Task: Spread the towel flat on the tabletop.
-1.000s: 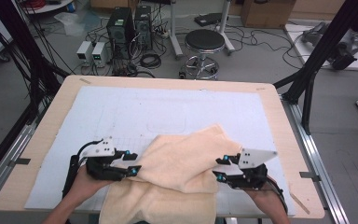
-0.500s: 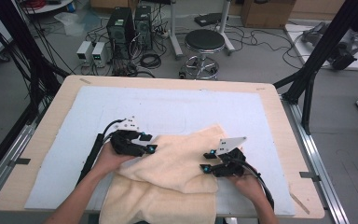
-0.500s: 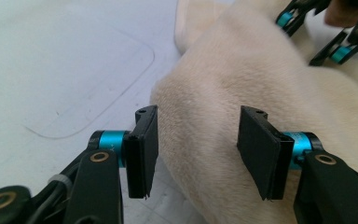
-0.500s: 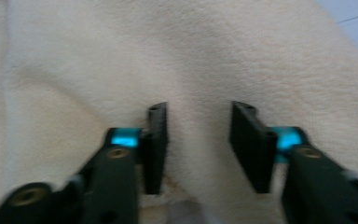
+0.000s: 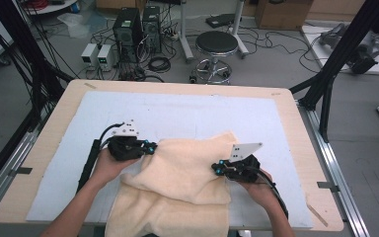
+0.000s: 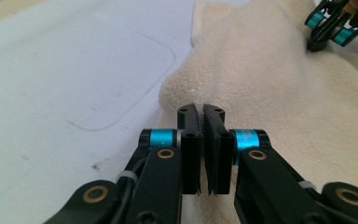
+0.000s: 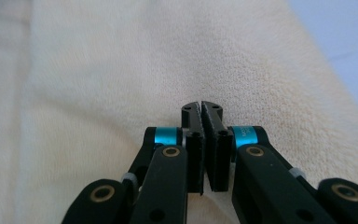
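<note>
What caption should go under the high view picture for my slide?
Two hand-held grippers, left and right, closed at opposite edges of a cream towel on a table.

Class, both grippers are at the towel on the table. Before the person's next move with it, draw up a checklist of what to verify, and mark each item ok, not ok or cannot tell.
1. Left gripper shut at the towel edge: ok, the jaws have just closed.
2. Right gripper shut over the towel: ok, also just closed.
3. Cloth actually pinched between each pair of jaws: cannot tell; the jaws look together with no fold showing between them.
4. Towel flat: not ok, it lies folded and rumpled.
5. Towel wholly on the table: not ok, its near end hangs over the front edge.
6. Mat beyond the towel free: ok.
</note>
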Tool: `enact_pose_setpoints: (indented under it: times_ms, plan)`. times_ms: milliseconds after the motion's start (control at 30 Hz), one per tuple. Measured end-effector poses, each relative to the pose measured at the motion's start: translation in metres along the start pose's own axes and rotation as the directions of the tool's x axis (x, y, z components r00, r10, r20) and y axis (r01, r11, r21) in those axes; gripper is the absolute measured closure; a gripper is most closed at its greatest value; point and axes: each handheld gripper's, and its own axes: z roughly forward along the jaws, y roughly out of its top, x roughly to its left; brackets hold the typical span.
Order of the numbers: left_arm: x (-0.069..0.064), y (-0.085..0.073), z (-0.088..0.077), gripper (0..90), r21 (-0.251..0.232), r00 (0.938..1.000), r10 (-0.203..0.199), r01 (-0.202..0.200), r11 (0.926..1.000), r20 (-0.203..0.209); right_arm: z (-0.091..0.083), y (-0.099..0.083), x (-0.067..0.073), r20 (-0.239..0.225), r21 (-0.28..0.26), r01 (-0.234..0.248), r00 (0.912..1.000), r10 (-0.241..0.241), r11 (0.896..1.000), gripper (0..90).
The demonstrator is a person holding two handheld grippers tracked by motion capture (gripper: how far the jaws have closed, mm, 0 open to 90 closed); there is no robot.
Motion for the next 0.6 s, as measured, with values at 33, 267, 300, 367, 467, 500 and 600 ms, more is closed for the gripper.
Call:
enact_pose_setpoints:
  times_ms: [33, 267, 300, 367, 467, 500, 600]
  plan:
    - [0.000, 0.002, -0.007, 85.3, -0.015, 1.0000, -0.002, 0.002, 0.9999, -0.008, -0.002, 0.004, -0.001, 0.005, -0.022, 0.003, 1.0000, -0.003, 1.000, 88.4]
    - [-0.004, 0.018, -0.059, 85.3, -0.097, 0.9964, 0.027, -0.035, 0.9946, -0.080, -0.015, 0.045, 0.001, 0.005, -0.142, 0.050, 0.9987, -0.050, 0.989, 88.6]
    - [-0.007, 0.020, -0.065, 85.3, -0.105, 0.9954, 0.035, -0.045, 0.9935, -0.090, -0.016, 0.050, 0.003, 0.002, -0.147, 0.064, 0.9979, -0.064, 0.987, 88.6]
    - [-0.013, 0.020, -0.077, 85.3, -0.100, 0.9940, 0.058, -0.067, 0.9927, -0.092, -0.016, 0.057, 0.009, -0.009, -0.149, 0.083, 0.9963, -0.086, 0.985, 88.6]
    - [-0.028, 0.006, -0.085, 85.3, -0.064, 0.9932, 0.085, -0.091, 0.9938, -0.079, -0.012, 0.058, 0.022, -0.034, -0.110, 0.115, 0.9923, -0.120, 0.987, 88.6]
    - [-0.033, -0.001, -0.085, 85.3, -0.058, 0.9934, 0.088, -0.092, 0.9941, -0.074, -0.012, 0.057, 0.028, -0.043, -0.102, 0.121, 0.9911, -0.126, 0.987, 88.7]
    - [-0.048, -0.028, -0.084, 85.3, -0.039, 0.9965, 0.069, -0.070, 0.9968, -0.048, -0.010, 0.048, 0.042, -0.064, -0.076, 0.139, 0.9875, -0.144, 0.987, 89.0]
